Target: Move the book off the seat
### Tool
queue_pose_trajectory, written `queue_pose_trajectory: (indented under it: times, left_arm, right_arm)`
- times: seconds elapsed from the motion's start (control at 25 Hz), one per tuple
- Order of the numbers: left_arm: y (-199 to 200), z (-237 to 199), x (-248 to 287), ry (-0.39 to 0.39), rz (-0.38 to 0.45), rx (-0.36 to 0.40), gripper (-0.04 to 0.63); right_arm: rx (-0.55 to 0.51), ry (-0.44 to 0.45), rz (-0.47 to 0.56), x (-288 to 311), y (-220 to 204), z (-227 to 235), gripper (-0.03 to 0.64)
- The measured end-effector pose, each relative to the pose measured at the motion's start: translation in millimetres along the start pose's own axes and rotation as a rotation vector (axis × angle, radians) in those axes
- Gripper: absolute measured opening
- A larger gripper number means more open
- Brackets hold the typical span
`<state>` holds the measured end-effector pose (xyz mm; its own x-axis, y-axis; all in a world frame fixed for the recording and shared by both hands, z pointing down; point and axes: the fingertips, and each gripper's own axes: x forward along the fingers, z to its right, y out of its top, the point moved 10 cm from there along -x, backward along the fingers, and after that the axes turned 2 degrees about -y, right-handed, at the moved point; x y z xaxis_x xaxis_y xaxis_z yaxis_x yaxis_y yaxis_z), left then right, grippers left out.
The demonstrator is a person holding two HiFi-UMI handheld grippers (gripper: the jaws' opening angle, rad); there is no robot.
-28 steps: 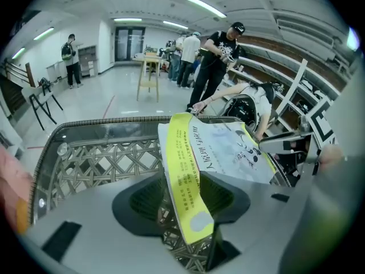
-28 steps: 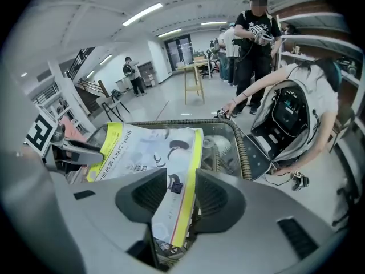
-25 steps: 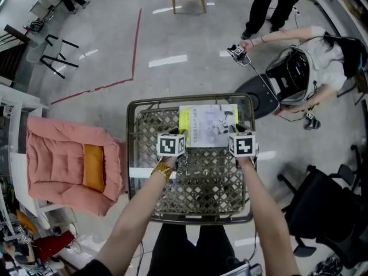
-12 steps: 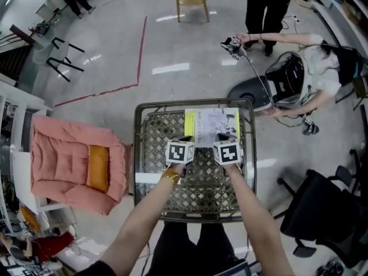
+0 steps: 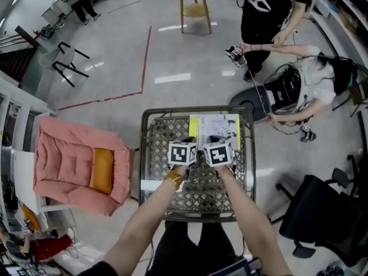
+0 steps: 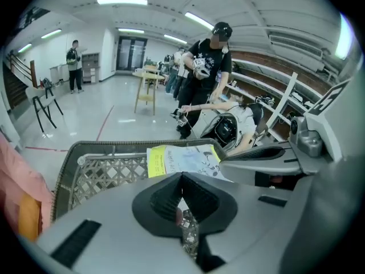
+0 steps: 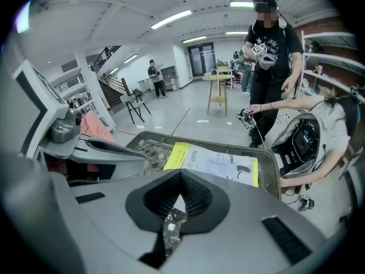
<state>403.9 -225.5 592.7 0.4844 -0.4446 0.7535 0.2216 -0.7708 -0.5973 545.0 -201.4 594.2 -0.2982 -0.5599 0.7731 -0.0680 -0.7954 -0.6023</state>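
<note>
The book (image 5: 217,125) lies flat on the woven seat (image 5: 156,132). It is pushed up to the seat's far rim and toward its right-hand corner. Its long axis runs along that rim, and its yellow strip sits at the end nearer the seat's middle. We hold both tools side by side over the middle of the seat, on the near side of the book, so the book lies just ahead of them and lower down. The left hand-held gripper (image 5: 188,140) lines up with the yellow end. The right hand-held gripper (image 5: 213,139) faces the book's mid-length, so we judge the right hand the better placed of the two, though neither is far off. Both have just been closing, and each now has its pads pressed together with nothing between them; in the left gripper view and the right gripper view only the seat's weave shows below the pads. We judge that a grasp on the book's near long edge would call for the jaws to part first. From above, the marker cubes and jaws cover that near edge. In the gripper views each tool's own body cuts off the book's nearer part. We cannot tell how thick the book is, whether it overhangs the seat's far rim, or whether either tip touches the weave.
</note>
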Motion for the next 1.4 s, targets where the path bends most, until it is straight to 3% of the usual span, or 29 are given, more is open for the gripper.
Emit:
queue_pose_trajectory:
  times: [0.32, 0.72, 1.12, 1.4]
  left_arm:
    - [30.3, 3.9, -52.9, 0.014, 0.182, 0.072, 0.012]
    - [34.7, -2.4, -96.8, 0.017, 0.287, 0.116, 0.012]
    - [42.4, -4.4, -145.2, 0.028, 0.465, 0.195, 0.012]
    - [48.8, -4.9, -175.9, 0.037, 0.536, 0.227, 0.012]
  right_arm:
    - [-0.114, -0.034, 0.183, -37.1, 39.4, -42.1, 0.012]
    - [-0.208, -0.060, 0.325, -68.8, 60.3, -77.2, 0.012]
    - [-0.290, -0.096, 0.529, -104.1, 80.0, -112.8, 0.012]
    - [-0.335, -0.101, 0.618, -122.8, 88.6, -136.2, 0.012]
